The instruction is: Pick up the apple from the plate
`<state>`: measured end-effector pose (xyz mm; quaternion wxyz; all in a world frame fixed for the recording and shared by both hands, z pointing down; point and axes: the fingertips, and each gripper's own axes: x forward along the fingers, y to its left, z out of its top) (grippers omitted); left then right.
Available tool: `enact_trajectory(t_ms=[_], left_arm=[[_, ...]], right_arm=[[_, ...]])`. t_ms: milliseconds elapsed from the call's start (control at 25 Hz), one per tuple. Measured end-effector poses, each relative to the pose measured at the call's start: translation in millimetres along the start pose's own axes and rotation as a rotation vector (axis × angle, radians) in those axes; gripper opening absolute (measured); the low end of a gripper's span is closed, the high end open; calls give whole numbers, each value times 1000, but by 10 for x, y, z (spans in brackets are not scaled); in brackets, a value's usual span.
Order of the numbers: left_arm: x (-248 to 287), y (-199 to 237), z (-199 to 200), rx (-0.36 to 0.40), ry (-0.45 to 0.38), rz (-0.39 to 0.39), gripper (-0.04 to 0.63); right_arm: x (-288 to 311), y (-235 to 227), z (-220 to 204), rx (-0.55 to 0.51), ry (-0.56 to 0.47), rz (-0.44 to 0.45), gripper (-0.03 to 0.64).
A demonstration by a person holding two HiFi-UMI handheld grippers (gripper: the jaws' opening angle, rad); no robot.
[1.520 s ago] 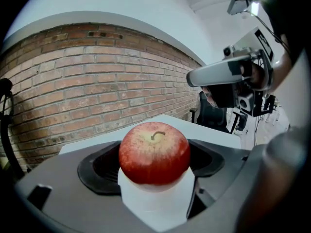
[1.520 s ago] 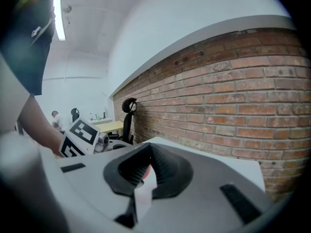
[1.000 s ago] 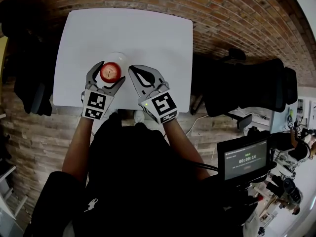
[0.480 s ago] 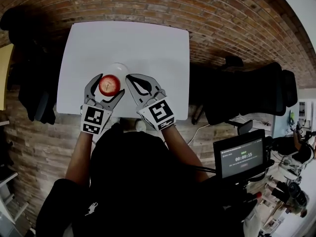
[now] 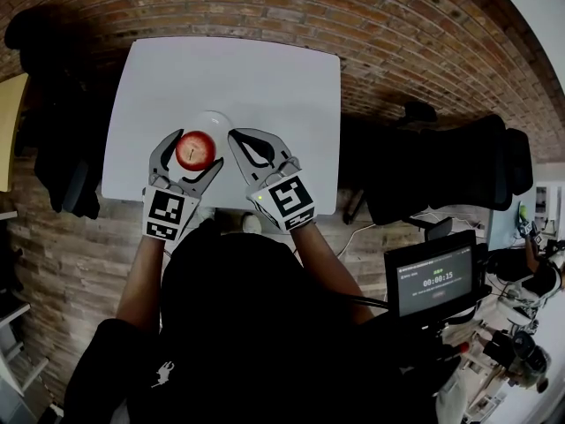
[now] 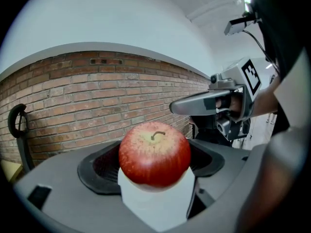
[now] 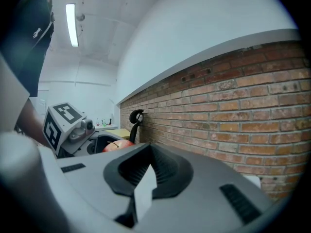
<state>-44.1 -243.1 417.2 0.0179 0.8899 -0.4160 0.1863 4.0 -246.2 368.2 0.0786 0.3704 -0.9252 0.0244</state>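
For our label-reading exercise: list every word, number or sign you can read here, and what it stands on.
"00:00:15": monitor screen; the line above it is too small to read.
Left marker cube, right marker cube: square patterns, no letters.
Shirt logo: too small to read.

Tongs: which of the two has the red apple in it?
The left tongs, clamped around the round red apple. The right tongs beside them are pinched shut on nothing.
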Motion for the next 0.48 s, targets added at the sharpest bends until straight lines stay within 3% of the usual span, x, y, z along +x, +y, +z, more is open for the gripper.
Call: enact_trajectory(t_ms=[480], left_arm=[[91,30,-46,3,9,-29,413]], right_arm=[[39,-61,-49,-2,22,-24,2]])
